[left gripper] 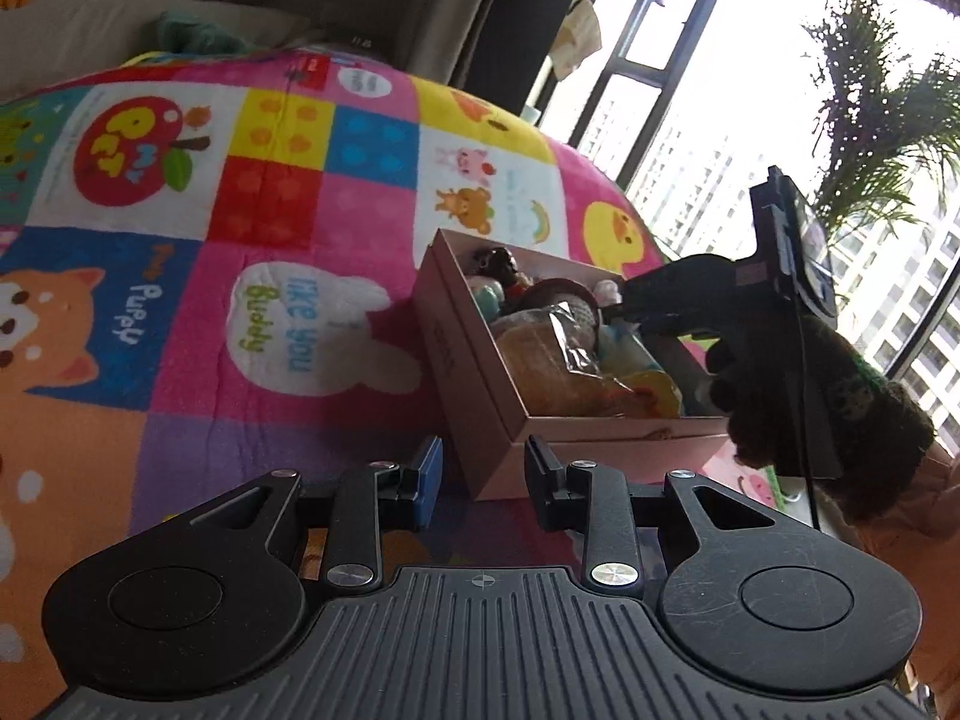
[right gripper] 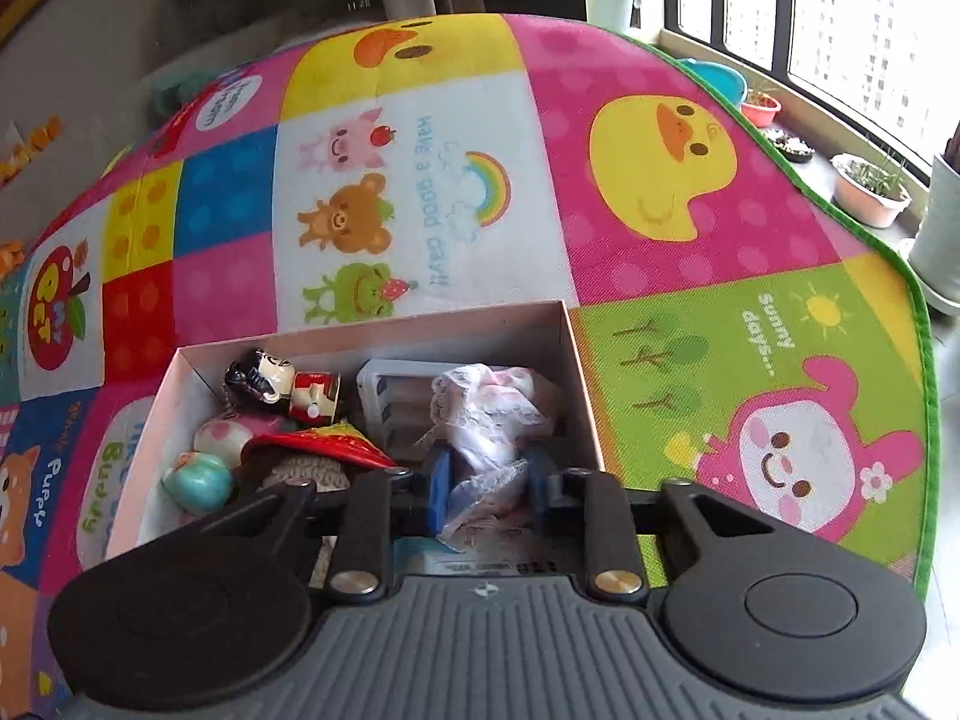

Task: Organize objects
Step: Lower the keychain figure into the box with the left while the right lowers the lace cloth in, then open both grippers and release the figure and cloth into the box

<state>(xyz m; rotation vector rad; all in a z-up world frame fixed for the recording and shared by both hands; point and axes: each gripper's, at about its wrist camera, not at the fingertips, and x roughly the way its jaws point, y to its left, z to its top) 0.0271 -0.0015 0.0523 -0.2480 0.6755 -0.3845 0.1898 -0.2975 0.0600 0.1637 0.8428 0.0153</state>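
Sunlit windows point(right gripper: 840, 12) back a bright cartoon mat point(right gripper: 660, 192) where a pink box point(left gripper: 474, 372) sits packed with toys. Inside the box, the right gripper point(right gripper: 489, 480) clamps a white lace cloth point(right gripper: 486, 420) beside a figurine point(right gripper: 282, 387). Near the box's front corner, the left gripper point(left gripper: 483, 474) hangs above the mat, jaws apart, holding nothing.

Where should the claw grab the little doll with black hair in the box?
Probably around its red body, coming straight down from above. The doll lies on its side in the pink box, close to the far wall, and its body is narrower than its round head. The box walls block any sideways approach.
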